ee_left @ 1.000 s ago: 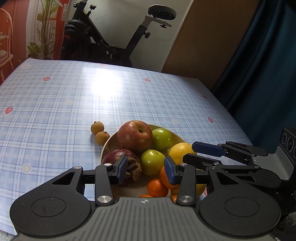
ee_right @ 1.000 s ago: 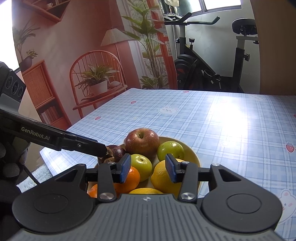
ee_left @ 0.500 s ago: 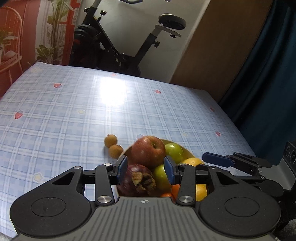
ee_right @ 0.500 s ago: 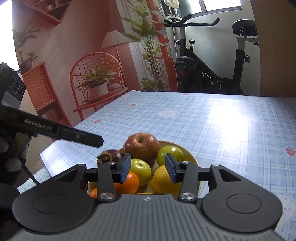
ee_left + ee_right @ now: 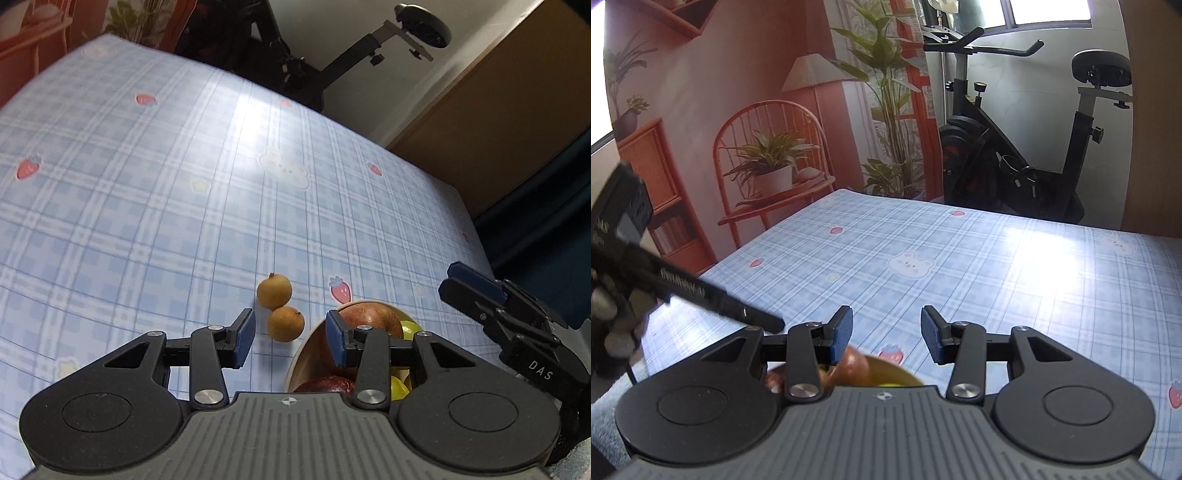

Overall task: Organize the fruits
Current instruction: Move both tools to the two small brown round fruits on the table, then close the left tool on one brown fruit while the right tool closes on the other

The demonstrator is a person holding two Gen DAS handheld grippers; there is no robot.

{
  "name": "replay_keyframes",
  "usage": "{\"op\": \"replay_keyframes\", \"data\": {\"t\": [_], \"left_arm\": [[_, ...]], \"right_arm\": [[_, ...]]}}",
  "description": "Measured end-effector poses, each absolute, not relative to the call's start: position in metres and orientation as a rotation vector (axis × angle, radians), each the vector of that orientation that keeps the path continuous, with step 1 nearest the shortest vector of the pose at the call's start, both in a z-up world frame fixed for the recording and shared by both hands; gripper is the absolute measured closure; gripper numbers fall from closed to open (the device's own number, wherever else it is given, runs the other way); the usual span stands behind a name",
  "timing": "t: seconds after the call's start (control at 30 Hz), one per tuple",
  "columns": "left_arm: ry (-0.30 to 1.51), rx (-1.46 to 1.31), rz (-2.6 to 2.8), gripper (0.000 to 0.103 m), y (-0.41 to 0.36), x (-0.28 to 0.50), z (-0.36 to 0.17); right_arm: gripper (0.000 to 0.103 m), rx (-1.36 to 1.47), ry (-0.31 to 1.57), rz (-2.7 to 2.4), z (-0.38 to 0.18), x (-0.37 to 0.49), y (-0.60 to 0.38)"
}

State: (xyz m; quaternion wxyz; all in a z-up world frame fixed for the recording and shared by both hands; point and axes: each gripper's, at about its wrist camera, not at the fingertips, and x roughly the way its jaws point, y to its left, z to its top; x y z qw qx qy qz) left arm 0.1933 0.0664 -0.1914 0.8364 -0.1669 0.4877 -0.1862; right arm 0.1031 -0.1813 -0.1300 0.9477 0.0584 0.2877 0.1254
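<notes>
- On the counter (image 5: 155, 192), just left of the bowl (image 5: 301, 354), two small brown fruits (image 5: 280, 308) touch each other.
- Left hand-held gripper (image 5: 290, 341): jaws apart, just closing slightly, nothing between.
- Bowl holds a red apple (image 5: 373, 319).
- Right hand-held gripper (image 5: 886, 334): jaws apart, empty.

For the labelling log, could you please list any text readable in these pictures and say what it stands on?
"DAS": white letters on the black right gripper, seen from the left wrist.
White lettering on the black left gripper, seen from the right wrist: too blurred to read.
The blue checked tablecloth bears pictures only, no words.
</notes>
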Motion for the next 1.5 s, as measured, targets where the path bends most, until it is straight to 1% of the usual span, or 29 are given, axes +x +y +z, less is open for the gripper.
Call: {"op": "replay_keyframes", "data": {"t": [0.13, 0.5, 0.53, 0.57, 0.8, 1.0, 1.17, 1.33, 1.5], "left_arm": [[1.067, -0.420, -0.380, 0.060, 0.066, 0.203, -0.205], [1.101, -0.473, -0.355, 0.061, 0.058, 0.224, -0.225], [1.099, -0.472, -0.353, 0.067, 0.057, 0.225, -0.225], [1.098, -0.464, -0.351, 0.077, 0.057, 0.225, -0.226], [1.089, -0.451, -0.368, 0.077, 0.066, 0.217, -0.228], [1.010, -0.378, -0.324, 0.077, 0.084, 0.198, -0.212], [0.924, -0.362, -0.274, 0.077, 0.108, 0.178, -0.203], [0.883, -0.344, -0.236, 0.077, 0.127, 0.170, -0.200], [0.861, -0.309, -0.205, 0.077, 0.140, 0.153, -0.200]], "right_arm": [[0.058, 0.145, 0.592, 0.247, -0.133, 0.108, -0.189], [0.058, 0.175, 0.603, 0.234, -0.138, 0.107, -0.202], [0.058, 0.173, 0.603, 0.234, -0.137, 0.108, -0.202], [0.058, 0.172, 0.604, 0.234, -0.137, 0.108, -0.202], [0.058, 0.166, 0.604, 0.246, -0.133, 0.110, -0.198], [0.058, 0.153, 0.633, 0.297, -0.128, 0.125, -0.186], [0.058, 0.062, 0.725, 0.382, -0.134, 0.152, -0.152], [0.058, -0.028, 0.841, 0.453, -0.147, 0.183, -0.117], [0.061, -0.117, 0.942, 0.486, -0.166, 0.200, -0.095]]}}
